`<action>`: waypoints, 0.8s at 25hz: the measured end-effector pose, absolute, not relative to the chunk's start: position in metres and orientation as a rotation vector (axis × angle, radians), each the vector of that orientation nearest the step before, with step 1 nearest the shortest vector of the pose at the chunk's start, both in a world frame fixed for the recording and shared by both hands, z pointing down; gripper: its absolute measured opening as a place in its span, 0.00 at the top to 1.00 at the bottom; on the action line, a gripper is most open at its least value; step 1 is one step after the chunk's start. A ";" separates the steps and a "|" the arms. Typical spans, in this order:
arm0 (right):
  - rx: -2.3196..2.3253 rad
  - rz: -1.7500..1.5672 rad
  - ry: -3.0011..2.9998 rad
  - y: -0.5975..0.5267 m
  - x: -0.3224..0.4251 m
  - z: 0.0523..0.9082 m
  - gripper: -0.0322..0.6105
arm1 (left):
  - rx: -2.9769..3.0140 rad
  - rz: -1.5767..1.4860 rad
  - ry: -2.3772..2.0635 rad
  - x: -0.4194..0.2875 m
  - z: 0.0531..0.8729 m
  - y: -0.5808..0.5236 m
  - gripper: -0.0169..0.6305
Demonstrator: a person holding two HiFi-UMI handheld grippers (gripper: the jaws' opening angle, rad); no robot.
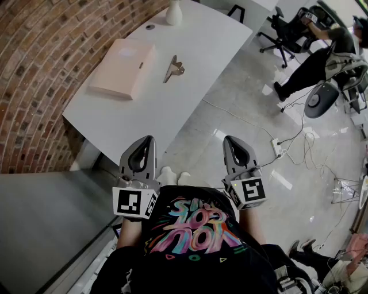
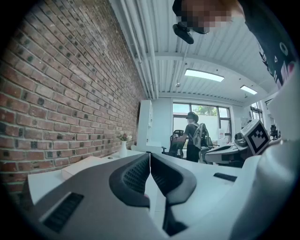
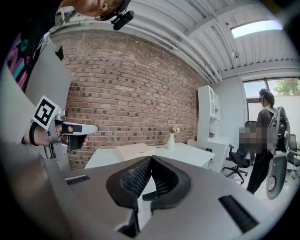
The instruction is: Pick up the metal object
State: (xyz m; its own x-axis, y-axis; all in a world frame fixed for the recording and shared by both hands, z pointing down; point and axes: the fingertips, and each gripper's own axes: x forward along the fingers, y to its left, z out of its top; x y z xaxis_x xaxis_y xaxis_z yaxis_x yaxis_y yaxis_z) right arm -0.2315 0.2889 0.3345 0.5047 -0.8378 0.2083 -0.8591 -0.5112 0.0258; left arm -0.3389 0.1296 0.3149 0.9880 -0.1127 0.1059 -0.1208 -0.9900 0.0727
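The metal object (image 1: 172, 68), a shiny clip-shaped piece, lies on the white table (image 1: 190, 92) to the right of a pale flat box. Both grippers hang well short of it, off the table's near edge and close to the person's body. My left gripper (image 1: 150, 139) is shut with nothing in it, its tips meeting in the left gripper view (image 2: 149, 155). My right gripper (image 1: 229, 140) is also shut and empty, its tips touching in the right gripper view (image 3: 151, 158). The metal object is not visible in either gripper view.
A pale flat box (image 1: 123, 68) lies on the table's left part. A white vase (image 1: 173, 12) stands at the far end, seen also in the right gripper view (image 3: 171, 140). A brick wall (image 1: 40, 63) borders the table's left side. Office chairs (image 1: 287, 34) and floor cables (image 1: 287, 140) lie to the right.
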 end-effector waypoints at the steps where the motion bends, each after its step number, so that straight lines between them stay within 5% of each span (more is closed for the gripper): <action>1: 2.617 0.255 -1.480 0.289 -0.230 0.335 0.93 | 3.055 0.155 -0.183 -0.338 0.314 0.130 0.93; 20: 2.559 0.372 -1.526 0.306 -0.194 0.359 0.93 | 3.073 0.145 -0.302 -0.294 0.313 0.137 0.93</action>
